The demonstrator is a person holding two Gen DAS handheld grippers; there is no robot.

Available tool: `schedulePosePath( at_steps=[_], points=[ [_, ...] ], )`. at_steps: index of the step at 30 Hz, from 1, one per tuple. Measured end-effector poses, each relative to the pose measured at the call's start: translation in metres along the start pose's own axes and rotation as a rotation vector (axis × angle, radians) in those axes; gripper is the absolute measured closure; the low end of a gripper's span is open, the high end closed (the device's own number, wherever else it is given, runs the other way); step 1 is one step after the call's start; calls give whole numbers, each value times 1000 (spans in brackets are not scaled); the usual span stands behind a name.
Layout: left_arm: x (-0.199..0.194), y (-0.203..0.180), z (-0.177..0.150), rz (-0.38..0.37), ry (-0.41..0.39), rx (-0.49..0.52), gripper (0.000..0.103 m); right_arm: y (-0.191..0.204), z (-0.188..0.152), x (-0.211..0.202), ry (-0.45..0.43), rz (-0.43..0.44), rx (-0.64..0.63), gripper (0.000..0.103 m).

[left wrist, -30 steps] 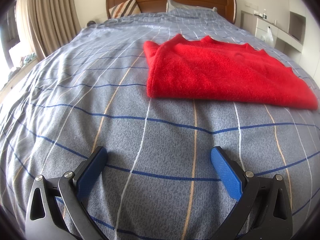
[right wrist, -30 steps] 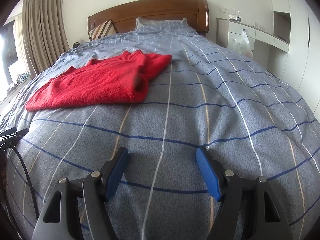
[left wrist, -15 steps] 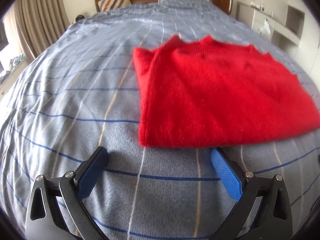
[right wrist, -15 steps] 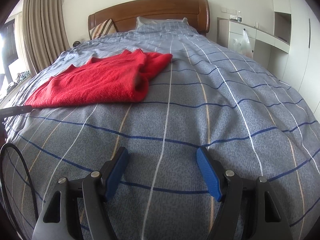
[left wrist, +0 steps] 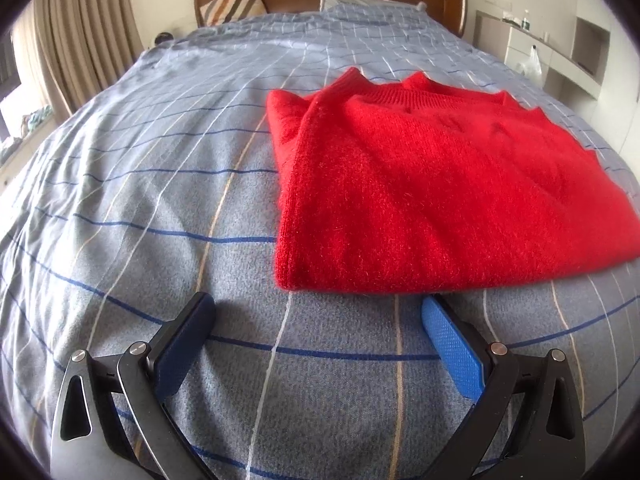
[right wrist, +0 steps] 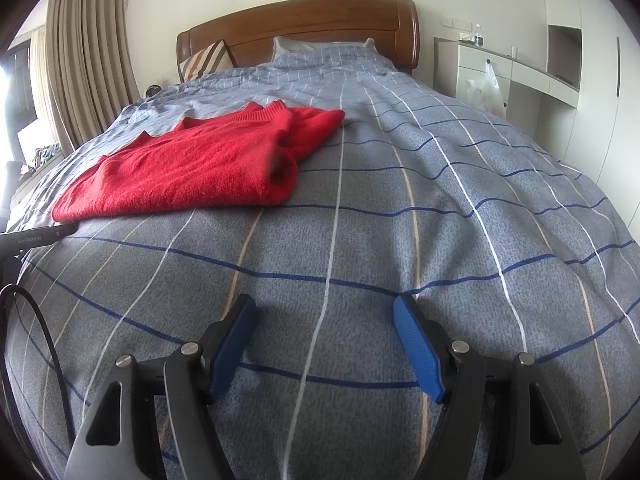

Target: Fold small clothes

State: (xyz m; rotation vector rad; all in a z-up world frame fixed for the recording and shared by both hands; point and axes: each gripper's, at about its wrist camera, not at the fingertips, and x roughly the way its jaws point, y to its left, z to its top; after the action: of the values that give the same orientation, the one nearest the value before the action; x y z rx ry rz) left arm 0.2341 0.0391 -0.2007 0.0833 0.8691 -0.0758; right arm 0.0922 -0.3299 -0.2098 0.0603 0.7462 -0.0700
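A red knitted sweater [left wrist: 432,184] lies folded flat on the blue-grey checked bedspread [left wrist: 140,200]. Its near hem sits just beyond the tips of my left gripper [left wrist: 316,308], which is open with only bedspread between its blue pads [left wrist: 452,344]. The right wrist view shows the same sweater [right wrist: 200,168] at the far left, well away from my right gripper [right wrist: 324,312]. That gripper is open over bare bedspread [right wrist: 400,220], nothing between its fingers. The body of the left gripper [right wrist: 36,236] pokes in at the left edge by the sweater's corner.
A wooden headboard [right wrist: 320,24] with a striped cushion [right wrist: 204,60] and a pillow [right wrist: 320,48] closes the far end of the bed. Curtains [right wrist: 80,60] hang on the left. A white cabinet [right wrist: 500,72] with a plastic bag stands on the right. A black cable [right wrist: 44,340] loops at the lower left.
My left gripper has moved forward toward the sweater, whose near hem now lies just beyond its fingertips. The right gripper has stayed still. Both remain open.
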Motion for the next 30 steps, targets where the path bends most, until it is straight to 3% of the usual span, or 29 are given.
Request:
schedulePosePath(
  at_steps=[30],
  points=[
    [-2, -2, -2, -4, 0, -3, 0, 4, -2, 0, -7, -7, -8, 31]
  ],
)
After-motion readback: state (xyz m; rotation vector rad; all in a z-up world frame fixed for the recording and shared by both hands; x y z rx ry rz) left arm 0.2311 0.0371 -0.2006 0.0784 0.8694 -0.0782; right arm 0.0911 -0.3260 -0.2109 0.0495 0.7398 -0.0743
